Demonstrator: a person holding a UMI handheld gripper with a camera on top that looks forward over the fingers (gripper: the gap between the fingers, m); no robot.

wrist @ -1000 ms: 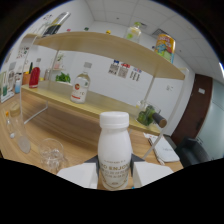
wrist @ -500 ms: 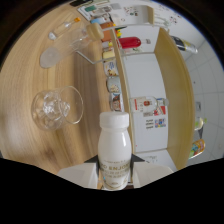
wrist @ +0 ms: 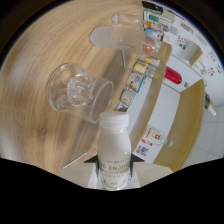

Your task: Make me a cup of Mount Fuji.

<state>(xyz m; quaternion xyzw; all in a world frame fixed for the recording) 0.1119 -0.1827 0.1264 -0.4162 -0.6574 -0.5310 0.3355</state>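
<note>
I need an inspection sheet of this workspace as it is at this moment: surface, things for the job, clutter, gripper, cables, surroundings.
Surface: wooden table, seen tilted.
Job's things: white milk bottle, cap on, held between the fingers; clear glass cup with ice just beyond it; clear glass farther off.
Clutter: small bottles and jars along the table's far edge; red bottle near them.
Grippers: hand-held gripper shut on the milk bottle.
Cables: nothing seen.
Surroundings: wooden shelf; white wall with posters.
</note>
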